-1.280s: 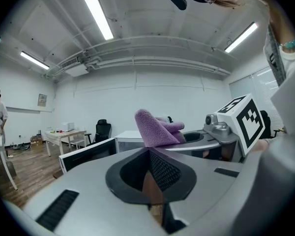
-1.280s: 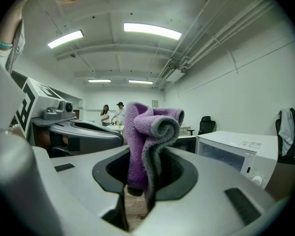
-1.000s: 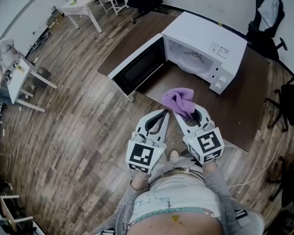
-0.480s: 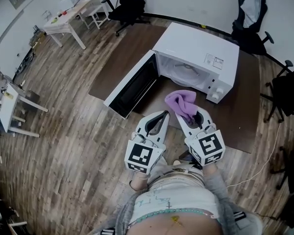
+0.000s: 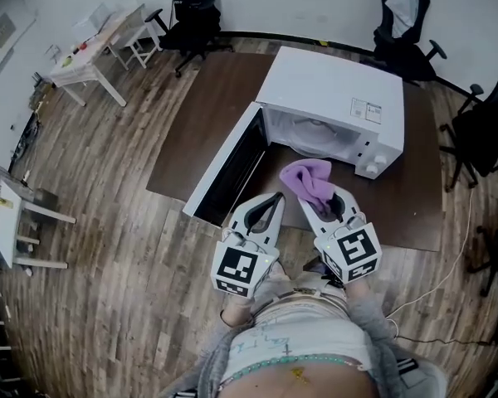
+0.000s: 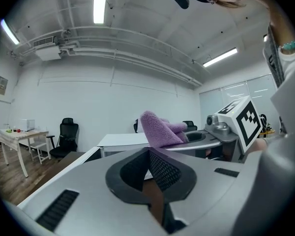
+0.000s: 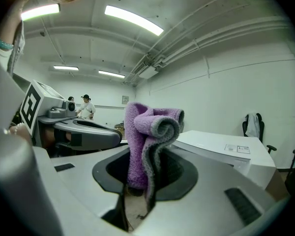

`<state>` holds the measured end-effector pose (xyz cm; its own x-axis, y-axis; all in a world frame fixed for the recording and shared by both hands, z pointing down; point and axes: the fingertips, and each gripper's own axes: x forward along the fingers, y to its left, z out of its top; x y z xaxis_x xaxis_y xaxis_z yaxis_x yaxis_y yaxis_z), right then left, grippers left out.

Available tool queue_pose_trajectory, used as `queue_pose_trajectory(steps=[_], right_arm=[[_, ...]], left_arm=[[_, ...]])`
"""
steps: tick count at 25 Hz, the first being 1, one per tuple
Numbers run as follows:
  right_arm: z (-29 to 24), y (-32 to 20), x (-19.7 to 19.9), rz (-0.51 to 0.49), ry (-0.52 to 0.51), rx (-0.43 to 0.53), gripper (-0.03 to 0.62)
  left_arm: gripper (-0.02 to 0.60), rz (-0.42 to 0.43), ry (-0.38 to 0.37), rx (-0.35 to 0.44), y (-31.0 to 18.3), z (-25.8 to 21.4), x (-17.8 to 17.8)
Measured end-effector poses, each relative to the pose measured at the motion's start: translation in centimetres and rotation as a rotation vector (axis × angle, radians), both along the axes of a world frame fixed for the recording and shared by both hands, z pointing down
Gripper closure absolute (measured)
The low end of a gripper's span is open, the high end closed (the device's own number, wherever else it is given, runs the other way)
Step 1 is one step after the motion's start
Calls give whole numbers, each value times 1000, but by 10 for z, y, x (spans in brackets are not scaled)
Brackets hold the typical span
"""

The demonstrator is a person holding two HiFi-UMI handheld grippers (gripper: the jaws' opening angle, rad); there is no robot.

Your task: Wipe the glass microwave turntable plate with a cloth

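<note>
A dark brown table (image 5: 207, 114) stands on the wood-plank floor (image 5: 108, 247). A white microwave (image 5: 332, 85) sits on the table's far right part, its door swung open. A white table (image 5: 91, 48) and a black chair (image 5: 191, 2) stand on the floor farther off.

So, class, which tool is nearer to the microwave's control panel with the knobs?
Right. The right tool, shut on the purple cloth, is just in front of the control panel; the left tool, shut and empty, is farther left by the open door.
</note>
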<state>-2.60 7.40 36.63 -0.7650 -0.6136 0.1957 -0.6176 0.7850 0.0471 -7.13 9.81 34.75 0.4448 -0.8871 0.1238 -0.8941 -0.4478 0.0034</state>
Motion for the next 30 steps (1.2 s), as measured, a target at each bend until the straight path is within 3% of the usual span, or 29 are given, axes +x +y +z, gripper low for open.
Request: queue_pose_trajectory(steps=[12,24,30], right_arm=[[14,-19,17,162,-4,-39,480],[8,-68,14,137,-21,-32,480],[-1,-104,28,129,-31,-32,480]], left_arm=[[571,131,-9,-42,-21,16,3],[571,112,3,-56,-65,16,1],[571,138,-19,-53,-107,3,21]])
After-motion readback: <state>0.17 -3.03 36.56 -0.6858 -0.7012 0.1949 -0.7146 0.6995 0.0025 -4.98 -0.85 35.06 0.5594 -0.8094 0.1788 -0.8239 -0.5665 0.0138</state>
